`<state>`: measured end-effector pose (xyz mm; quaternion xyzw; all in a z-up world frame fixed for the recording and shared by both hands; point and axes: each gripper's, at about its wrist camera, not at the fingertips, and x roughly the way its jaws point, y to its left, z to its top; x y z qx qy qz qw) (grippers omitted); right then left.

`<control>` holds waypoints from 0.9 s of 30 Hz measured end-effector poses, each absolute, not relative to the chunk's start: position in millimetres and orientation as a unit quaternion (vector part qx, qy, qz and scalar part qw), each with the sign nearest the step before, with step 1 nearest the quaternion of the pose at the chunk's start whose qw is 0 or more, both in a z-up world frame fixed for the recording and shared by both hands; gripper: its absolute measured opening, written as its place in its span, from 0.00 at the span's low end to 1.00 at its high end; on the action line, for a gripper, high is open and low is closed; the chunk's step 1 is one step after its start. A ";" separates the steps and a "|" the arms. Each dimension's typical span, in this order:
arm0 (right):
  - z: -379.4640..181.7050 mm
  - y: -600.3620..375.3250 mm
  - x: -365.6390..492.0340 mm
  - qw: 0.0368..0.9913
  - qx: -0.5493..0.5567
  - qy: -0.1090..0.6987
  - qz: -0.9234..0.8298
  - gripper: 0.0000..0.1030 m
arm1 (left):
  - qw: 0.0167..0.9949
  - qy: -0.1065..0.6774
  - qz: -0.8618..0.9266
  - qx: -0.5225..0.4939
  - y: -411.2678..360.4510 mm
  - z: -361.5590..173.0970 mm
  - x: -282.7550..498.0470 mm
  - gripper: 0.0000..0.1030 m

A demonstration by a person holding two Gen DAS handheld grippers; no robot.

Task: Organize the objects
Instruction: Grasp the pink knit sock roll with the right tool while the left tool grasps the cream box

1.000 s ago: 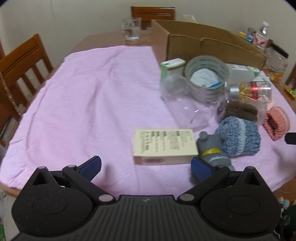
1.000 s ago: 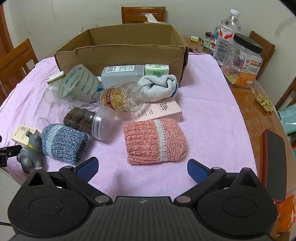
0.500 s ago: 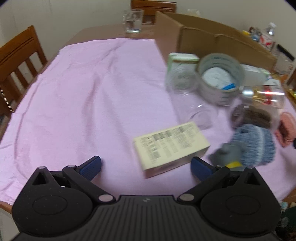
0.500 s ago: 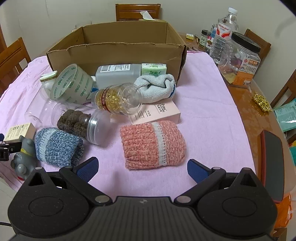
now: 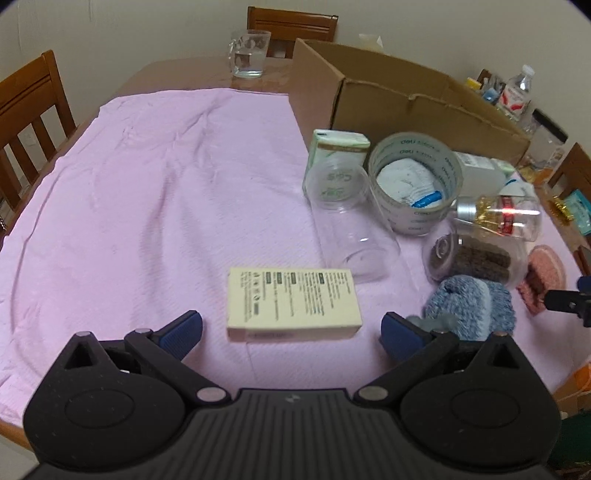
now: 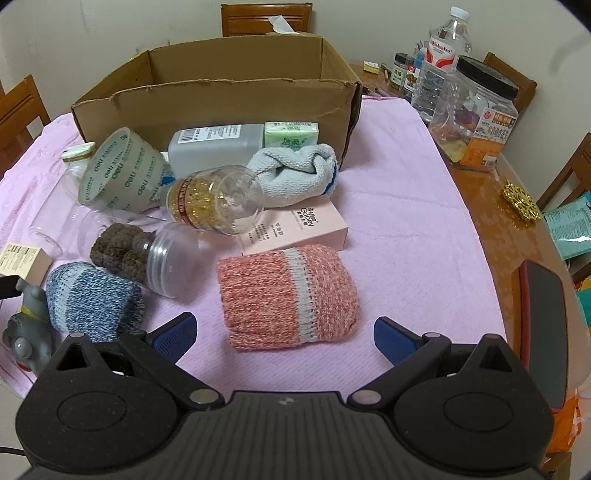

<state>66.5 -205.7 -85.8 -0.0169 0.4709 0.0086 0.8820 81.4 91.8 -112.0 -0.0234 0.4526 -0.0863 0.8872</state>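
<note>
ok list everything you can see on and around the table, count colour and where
cardboard box: 1, brown, open, back of cloth
tape roll: 1, grey-green, tilted, left of pile
capsule bottle: 1, clear with gold capsules, lying mid-pile
jar of brown balls: 1, clear, lying
empty clear jar: 1, lying
knit rolls: pink in front, blue to its left
white cloth: 1, by box
cream carton: 1, near left gripper
pink carton: 1, behind pink roll
grey elephant toy: 1, left edge
left gripper: open
right gripper: open

Plain cream walls point(image 5: 129, 29), wooden chairs point(image 5: 29, 103) around a wooden table point(image 6: 487, 206) draped in pink cloth point(image 5: 147, 177).
</note>
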 end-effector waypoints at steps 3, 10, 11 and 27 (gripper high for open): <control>-88.2 -206.0 67.5 0.882 -0.018 0.471 0.013 1.00 | 0.887 0.453 -0.089 -0.031 87.3 -115.9 86.7 0.99; -97.3 -210.9 72.8 0.878 -0.031 0.477 0.024 1.00 | 0.889 0.456 -0.050 -0.007 96.6 -118.5 91.1 0.99; -99.1 -211.6 74.0 0.877 -0.030 0.478 0.027 1.00 | 0.888 0.458 -0.046 -0.003 98.2 -119.6 91.2 0.99; -112.1 -209.8 97.9 0.875 -0.048 0.477 0.070 0.93 | 0.892 0.450 -0.044 0.015 87.4 -120.9 97.1 0.92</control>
